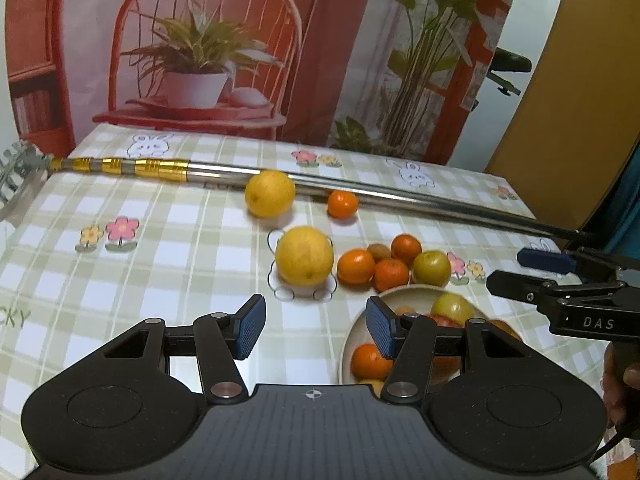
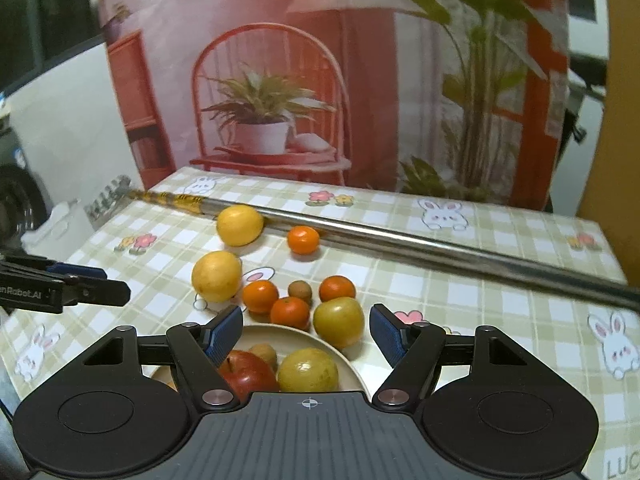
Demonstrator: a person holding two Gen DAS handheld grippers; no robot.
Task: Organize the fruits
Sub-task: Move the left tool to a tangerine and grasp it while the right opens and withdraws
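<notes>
A cream bowl (image 2: 304, 334) (image 1: 404, 294) near the table's front holds a red apple (image 2: 246, 372), a yellow-green fruit (image 2: 308, 370), a small brown fruit (image 2: 264, 353) and a tangerine (image 1: 370, 360). Just beyond its rim lie a green-yellow fruit (image 2: 338, 322) (image 1: 431, 268), three tangerines (image 2: 290, 312) and a small brown fruit (image 2: 300, 291). Two large yellow citrus fruits (image 1: 304, 256) (image 1: 270, 193) and a lone tangerine (image 1: 342, 204) lie farther back. My left gripper (image 1: 316, 330) is open, empty, left of the bowl. My right gripper (image 2: 306, 332) is open, empty, above the bowl.
A long metal pole (image 1: 400, 196) with gold bands crosses the back of the checked tablecloth (image 1: 140, 280). A printed backdrop (image 1: 240, 48) with a red chair and plants stands behind the table. The cloth's left half is bare.
</notes>
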